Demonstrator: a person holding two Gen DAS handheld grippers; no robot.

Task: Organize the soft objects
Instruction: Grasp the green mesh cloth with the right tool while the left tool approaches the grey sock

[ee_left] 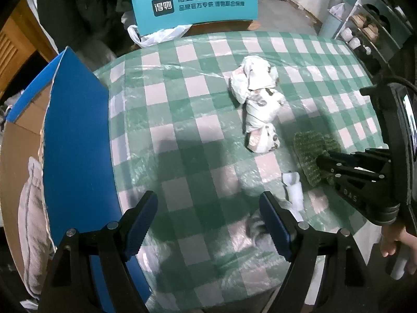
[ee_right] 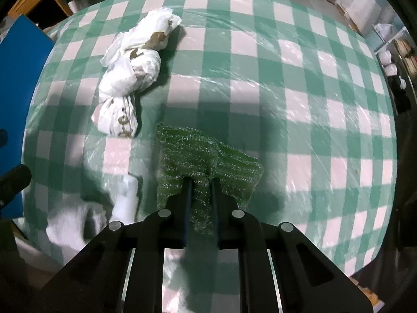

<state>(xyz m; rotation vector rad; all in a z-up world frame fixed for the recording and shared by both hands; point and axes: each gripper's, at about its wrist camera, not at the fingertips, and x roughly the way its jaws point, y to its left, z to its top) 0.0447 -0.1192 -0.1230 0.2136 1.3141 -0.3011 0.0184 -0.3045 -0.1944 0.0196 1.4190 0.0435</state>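
The right gripper (ee_right: 202, 182) is clamped on the sparkly green knitted cloth (ee_right: 206, 156) lying on the green-and-white checked tablecloth (ee_right: 299, 83), near the knotted white plastic bag (ee_right: 130, 78). Only the left wrist view shows the left gripper (ee_left: 208, 224), jaws apart and empty, beside a blue-flapped cardboard box (ee_left: 75, 130) holding what may be grey fabric (ee_left: 32, 221).

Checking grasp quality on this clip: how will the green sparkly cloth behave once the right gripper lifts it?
The green cloth is bunched where the right gripper pinches it, so it will likely droop limp. It looks thin and knitted, probably light. Its rough weave should resist slipping on the table and from the pads.
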